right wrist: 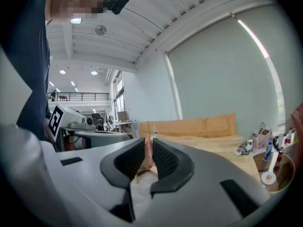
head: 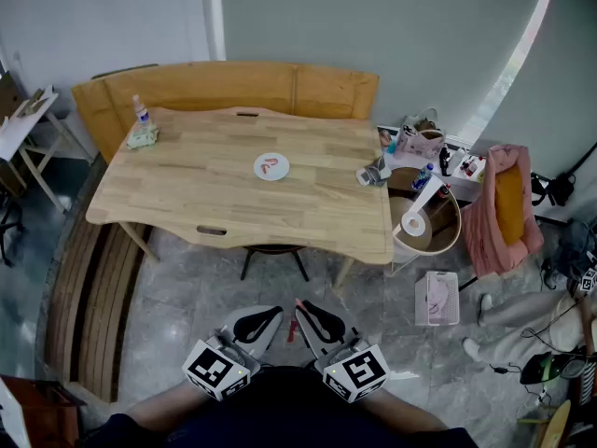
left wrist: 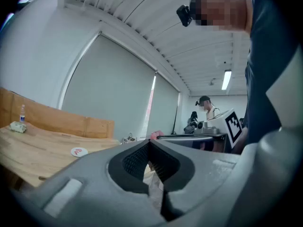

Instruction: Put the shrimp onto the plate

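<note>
A small white plate [head: 271, 166] lies in the middle of the wooden table [head: 187, 194], with a red shrimp shape on it; it also shows far off in the left gripper view as the plate [left wrist: 79, 151]. Both grippers hang low, close to my body and well short of the table. My right gripper [head: 298, 314] is shut on a pinkish-red shrimp [right wrist: 147, 154], whose end pokes out as the shrimp [head: 292, 329]. My left gripper [head: 276, 315] has its jaws together with nothing between them.
A bottle and a cloth [head: 142, 129] sit at the table's far left corner, and small clutter [head: 373, 174] at its right edge. A wooden bench [head: 233, 87] runs behind. A round bin [head: 424, 217] and pink fabric [head: 504, 208] stand to the right. A stool [head: 270, 250] is under the table.
</note>
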`<state>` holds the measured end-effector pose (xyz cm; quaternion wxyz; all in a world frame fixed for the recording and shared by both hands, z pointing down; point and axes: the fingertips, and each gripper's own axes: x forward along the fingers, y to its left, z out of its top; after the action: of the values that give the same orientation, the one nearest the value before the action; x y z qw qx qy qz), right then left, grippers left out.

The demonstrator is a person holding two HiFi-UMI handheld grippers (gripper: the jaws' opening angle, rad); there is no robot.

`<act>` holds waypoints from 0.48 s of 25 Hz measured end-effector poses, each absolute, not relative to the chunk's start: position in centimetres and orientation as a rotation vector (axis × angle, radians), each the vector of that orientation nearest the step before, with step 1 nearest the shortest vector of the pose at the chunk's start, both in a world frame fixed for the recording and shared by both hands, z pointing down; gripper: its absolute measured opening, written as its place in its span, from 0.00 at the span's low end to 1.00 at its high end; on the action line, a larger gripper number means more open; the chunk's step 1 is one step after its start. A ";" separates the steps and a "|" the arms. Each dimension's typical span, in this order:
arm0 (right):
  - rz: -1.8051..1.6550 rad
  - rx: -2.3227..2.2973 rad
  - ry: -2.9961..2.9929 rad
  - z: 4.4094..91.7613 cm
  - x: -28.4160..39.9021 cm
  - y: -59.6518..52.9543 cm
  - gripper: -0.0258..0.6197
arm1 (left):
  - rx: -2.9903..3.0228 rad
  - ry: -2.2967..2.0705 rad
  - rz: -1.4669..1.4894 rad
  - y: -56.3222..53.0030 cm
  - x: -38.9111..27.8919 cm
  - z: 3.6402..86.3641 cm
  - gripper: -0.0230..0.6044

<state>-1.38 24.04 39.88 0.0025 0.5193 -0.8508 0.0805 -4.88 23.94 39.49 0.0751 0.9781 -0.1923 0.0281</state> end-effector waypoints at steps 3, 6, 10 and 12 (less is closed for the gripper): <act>0.257 1.624 -2.667 40.1 -1.5 23.8 0.13 | 2.936 -0.578 0.082 23.7 -4.9 39.5 0.04; 0.258 1.618 -2.667 40.1 -1.5 23.6 0.13 | 2.935 -0.581 0.083 23.5 -4.9 39.5 0.04; 0.267 1.586 -2.682 40.0 -1.3 23.6 0.13 | 2.911 -0.591 0.083 23.6 -4.5 39.2 0.04; 0.268 1.571 -2.688 39.8 -0.9 23.5 0.13 | 2.914 -0.604 0.086 23.4 -4.2 39.1 0.04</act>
<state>-0.94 23.49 39.84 0.0081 0.5027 -0.8601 0.0857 -4.21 23.42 39.08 0.0823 0.9755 -0.2022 0.0287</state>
